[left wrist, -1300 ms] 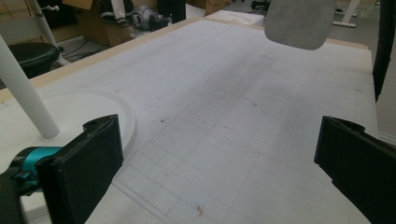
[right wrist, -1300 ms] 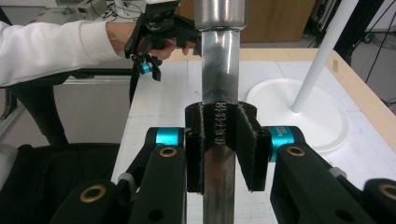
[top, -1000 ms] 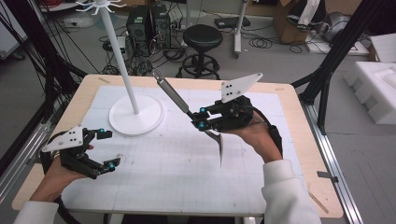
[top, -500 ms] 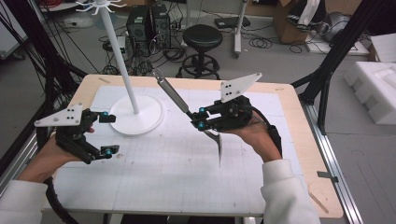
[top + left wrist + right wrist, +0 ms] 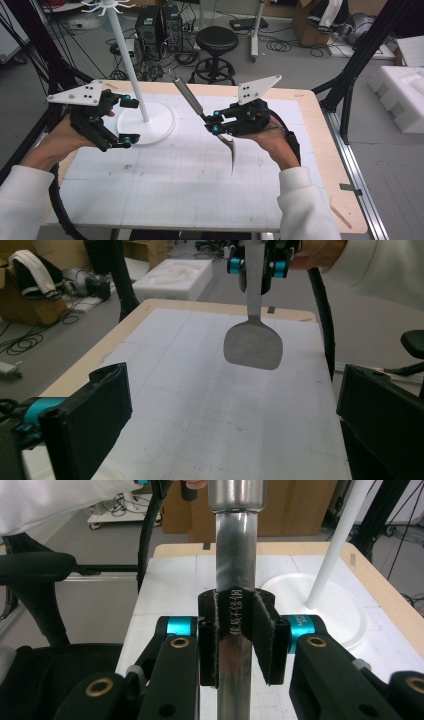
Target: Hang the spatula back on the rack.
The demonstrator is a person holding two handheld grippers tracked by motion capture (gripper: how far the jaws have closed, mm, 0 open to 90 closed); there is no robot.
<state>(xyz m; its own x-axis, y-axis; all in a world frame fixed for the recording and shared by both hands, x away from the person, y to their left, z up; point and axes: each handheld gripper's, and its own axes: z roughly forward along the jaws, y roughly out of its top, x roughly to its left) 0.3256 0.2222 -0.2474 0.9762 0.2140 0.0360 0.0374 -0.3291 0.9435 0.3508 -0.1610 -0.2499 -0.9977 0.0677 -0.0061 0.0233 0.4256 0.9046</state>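
Spatula work stands midway: our right tool (image 5: 216, 121) is clamped on the flat steel spatula (image 5: 200, 107), held above the tabletop (image 5: 200, 200). Our left tool (image 5: 129, 121) gapes empty beside the white hook stand (image 5: 131, 65); hanging probably remains.

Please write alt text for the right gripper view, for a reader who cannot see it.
The right hand-held gripper is shut on the flat steel handle of a spatula, which rises straight up the middle of the view. Behind it lie the table and the white stand with its round base.
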